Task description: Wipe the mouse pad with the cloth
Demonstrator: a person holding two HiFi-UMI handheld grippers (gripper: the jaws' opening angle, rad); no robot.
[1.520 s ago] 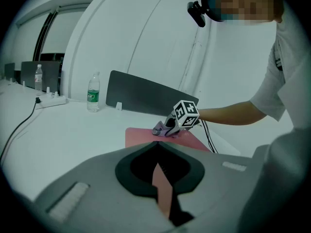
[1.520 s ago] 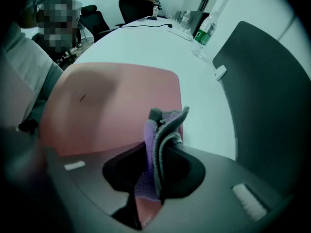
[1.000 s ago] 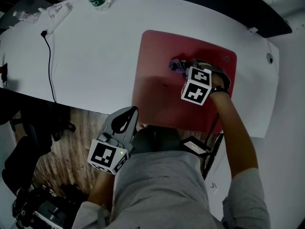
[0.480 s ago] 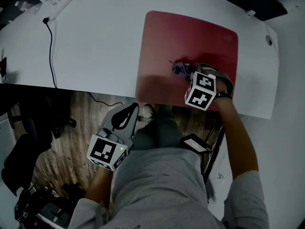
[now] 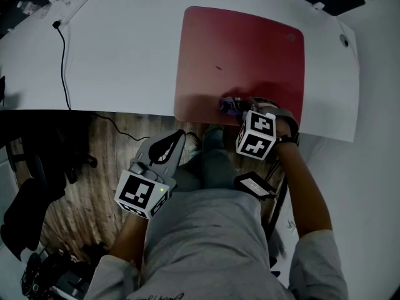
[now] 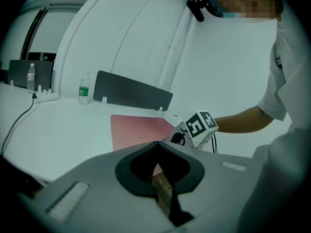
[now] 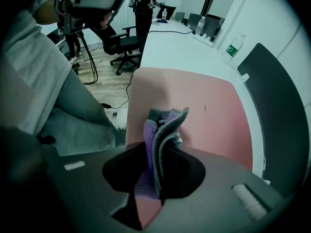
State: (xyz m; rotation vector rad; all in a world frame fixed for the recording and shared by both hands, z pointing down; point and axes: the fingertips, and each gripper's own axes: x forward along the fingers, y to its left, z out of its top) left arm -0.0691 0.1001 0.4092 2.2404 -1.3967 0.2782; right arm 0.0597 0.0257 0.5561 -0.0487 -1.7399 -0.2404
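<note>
Jaws of my right gripper [image 7: 156,159] are clenched on the bunched purple and grey cloth [image 7: 163,130], which rests on the red mouse pad [image 5: 240,49] close to the pad's near edge. My left gripper [image 6: 156,147] is closed on nothing, off the white tabletop [image 5: 119,55] and above the wooden floor [image 5: 81,186], well apart from the pad.

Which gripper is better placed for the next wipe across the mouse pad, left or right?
Right. The right gripper is shut on the cloth at the near edge of the mouse pad. The left gripper is shut, empty, and held off the pad.
</note>
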